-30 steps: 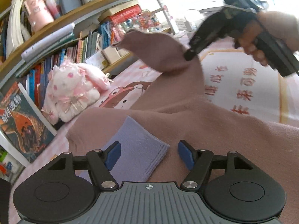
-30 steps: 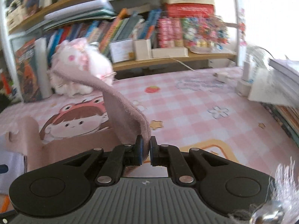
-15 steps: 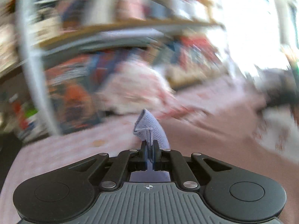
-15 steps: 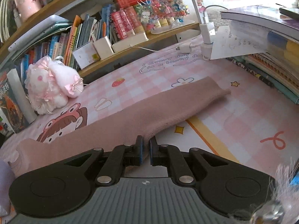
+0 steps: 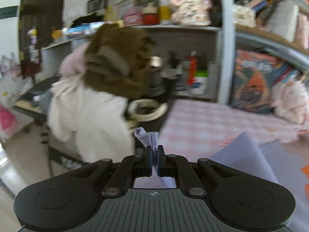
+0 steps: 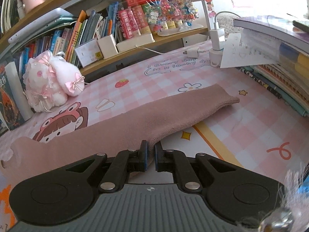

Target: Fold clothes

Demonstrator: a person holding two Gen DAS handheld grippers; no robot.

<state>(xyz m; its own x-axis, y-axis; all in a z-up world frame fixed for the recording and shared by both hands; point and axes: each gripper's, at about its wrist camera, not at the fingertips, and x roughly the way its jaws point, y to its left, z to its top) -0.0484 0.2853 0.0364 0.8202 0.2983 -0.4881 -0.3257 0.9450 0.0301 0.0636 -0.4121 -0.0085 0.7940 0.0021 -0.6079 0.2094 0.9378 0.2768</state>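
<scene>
A dusty-pink garment (image 6: 146, 119) lies stretched across the pink checked desk mat (image 6: 251, 135), one sleeve end reaching toward the right. My right gripper (image 6: 151, 155) is shut on the near edge of that pink fabric, low over the mat. A lavender cloth (image 5: 249, 154) is pinched in my left gripper (image 5: 154, 159), which is shut on it; a crumpled corner of the cloth (image 5: 146, 137) sticks up past the fingertips and the rest trails down to the right. The left wrist view is blurred and faces off the desk's left end.
A pink plush toy (image 6: 52, 85) sits at the back left of the mat by the bookshelf (image 6: 115, 29). A book stack (image 6: 280, 65) and a charger (image 6: 217, 44) crowd the right side. Past the desk's left end hangs a white coat with a brown fur hood (image 5: 92, 104).
My left gripper closed on the lavender cloth, lifted it and swung left, off the desk's end. The pink sleeve held up by the right gripper now lies flat on the mat.
</scene>
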